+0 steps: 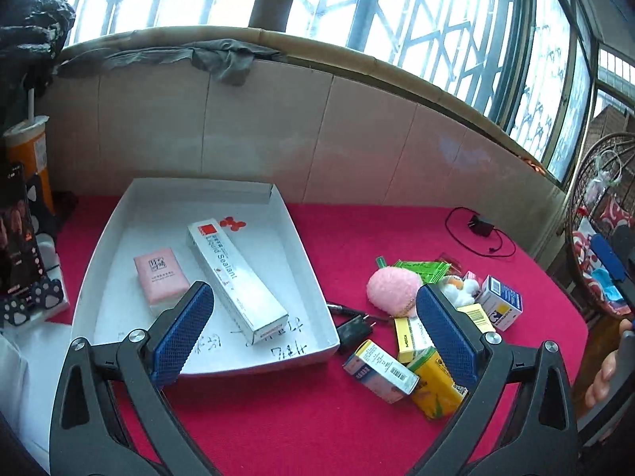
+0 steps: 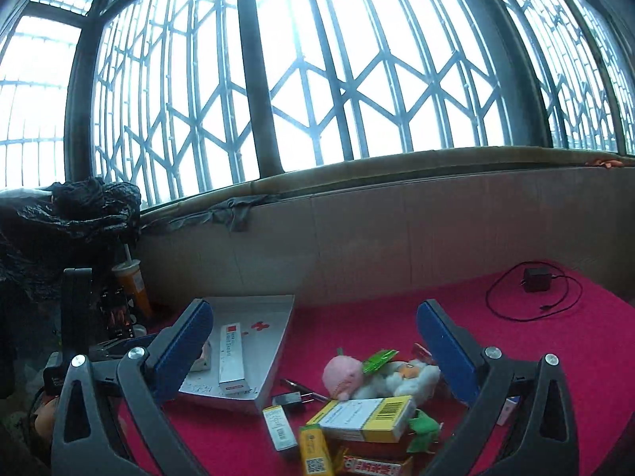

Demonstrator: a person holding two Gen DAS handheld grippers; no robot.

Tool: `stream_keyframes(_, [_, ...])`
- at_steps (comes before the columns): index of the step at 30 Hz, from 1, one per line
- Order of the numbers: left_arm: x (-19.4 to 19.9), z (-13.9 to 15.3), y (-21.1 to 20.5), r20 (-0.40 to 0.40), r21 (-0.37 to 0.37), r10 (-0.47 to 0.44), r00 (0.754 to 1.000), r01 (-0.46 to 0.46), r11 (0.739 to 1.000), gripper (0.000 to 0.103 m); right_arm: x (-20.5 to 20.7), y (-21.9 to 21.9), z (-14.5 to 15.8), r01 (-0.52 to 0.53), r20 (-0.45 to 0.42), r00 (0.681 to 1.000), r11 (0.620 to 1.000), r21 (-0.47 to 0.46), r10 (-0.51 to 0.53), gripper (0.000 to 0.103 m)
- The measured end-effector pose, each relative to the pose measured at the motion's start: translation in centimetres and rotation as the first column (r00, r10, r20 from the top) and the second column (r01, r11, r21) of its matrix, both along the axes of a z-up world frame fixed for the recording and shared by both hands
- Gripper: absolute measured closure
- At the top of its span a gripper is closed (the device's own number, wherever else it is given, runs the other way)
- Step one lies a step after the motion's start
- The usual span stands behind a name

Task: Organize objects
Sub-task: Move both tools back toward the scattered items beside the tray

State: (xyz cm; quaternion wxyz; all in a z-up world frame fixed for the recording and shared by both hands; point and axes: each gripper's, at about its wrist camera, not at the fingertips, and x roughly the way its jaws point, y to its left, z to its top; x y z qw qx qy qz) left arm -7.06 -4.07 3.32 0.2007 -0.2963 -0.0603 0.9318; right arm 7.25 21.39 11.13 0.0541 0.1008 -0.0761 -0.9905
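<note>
A white tray [image 1: 305, 261] lies on the red cloth and holds a long Liquid Sealant box [image 1: 236, 277] and a pink packet [image 1: 160, 279]. To its right is a pile: pink plush [image 1: 391, 287], white plush toy [image 1: 462, 289], blue-white box [image 1: 500, 307], yellow boxes [image 1: 408, 339], a yellow carton [image 1: 434, 388] and a barcode box [image 1: 379, 371]. My left gripper [image 1: 313, 341] is open and empty above the tray's near right corner. My right gripper [image 2: 313, 357] is open and empty over the pile, with the pink plush [image 2: 343, 373] and a yellow-white box [image 2: 367, 418] between its fingers.
A black plug adapter [image 1: 355, 329] lies by the tray. A black charger with cable [image 1: 480, 228] sits at the back right. An orange cup [image 1: 29, 154] and a phone stand [image 1: 18, 238] are on the left. A beige wall panel [image 1: 278, 131] backs the table.
</note>
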Motion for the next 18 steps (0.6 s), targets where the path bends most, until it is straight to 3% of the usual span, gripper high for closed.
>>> stream_keyframes(5, [1.9, -2.3, 1.3, 0.045, -0.059, 0.054, 0.998, -0.051, 0.997, 0.0, 2.0, 4.3, -1.3, 0.088, 0.026, 0.996, 0.996, 0.003, -0.088, 0.0])
stream_keyframes(9, [2.4, -4.4, 2.0, 0.093, -0.117, 0.05, 0.994, -0.039, 0.992, 0.0, 1.1, 5.0, -4.4, -0.044, 0.18, 0.982, 0.999, -0.028, 0.049, 0.0])
stream_keyframes(11, [2.6, -5.1, 2.1, 0.122, -0.117, 0.041, 0.992, -0.026, 0.993, 0.0, 0.7, 3.9, -6.3, -0.12, 0.249, 0.961, 0.993, -0.004, 0.118, 0.006])
stream_keyframes(15, [3.2, -6.1, 2.7, 0.136, -0.168, 0.044, 0.99, -0.021, 0.986, 0.0, -0.5, 0.2, -9.4, -0.262, 0.359, 0.906, 0.963, 0.058, 0.225, 0.033])
stream_keyframes(18, [3.6, -6.4, 3.1, 0.131, -0.201, 0.045, 0.99, -0.018, 0.979, 0.0, -2.3, -1.9, -11.6, -0.322, 0.448, 0.854, 0.945, 0.058, 0.264, 0.039])
